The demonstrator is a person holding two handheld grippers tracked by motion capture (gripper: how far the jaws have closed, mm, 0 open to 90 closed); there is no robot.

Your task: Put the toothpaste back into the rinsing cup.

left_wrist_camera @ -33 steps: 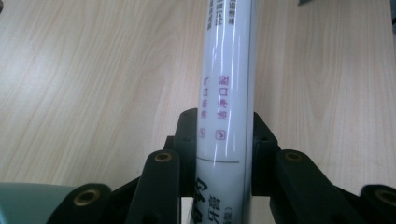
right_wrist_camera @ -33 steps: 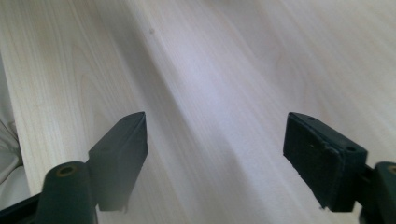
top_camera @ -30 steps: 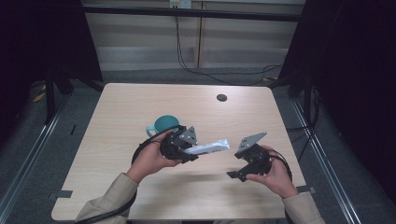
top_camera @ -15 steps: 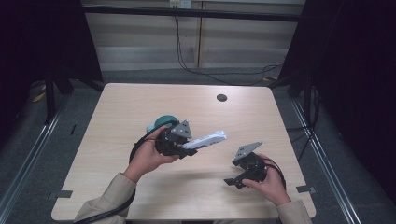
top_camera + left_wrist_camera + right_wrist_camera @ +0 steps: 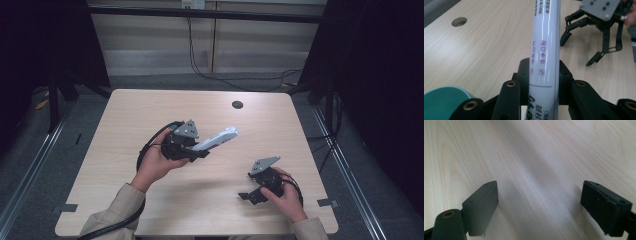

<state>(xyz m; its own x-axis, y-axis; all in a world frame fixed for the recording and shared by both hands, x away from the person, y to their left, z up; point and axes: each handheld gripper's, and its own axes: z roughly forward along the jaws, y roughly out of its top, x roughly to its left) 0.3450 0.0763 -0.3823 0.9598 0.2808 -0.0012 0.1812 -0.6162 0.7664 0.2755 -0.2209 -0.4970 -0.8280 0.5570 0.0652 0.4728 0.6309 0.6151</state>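
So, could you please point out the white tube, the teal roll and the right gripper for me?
white tube (image 5: 544, 50): left gripper view, on its printed side.
teal roll (image 5: 442, 96): left gripper view, on its top.
right gripper (image 5: 540, 203): right gripper view, midway between its open jaws.

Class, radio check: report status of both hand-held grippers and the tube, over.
Left hand-held gripper shut on white tube, lifted above table. Right hand-held gripper open, jaws just widened, nothing between them. Teal object lies close beside the left jaws.

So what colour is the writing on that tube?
Purple, on the white tube; the left gripper view shows it best.
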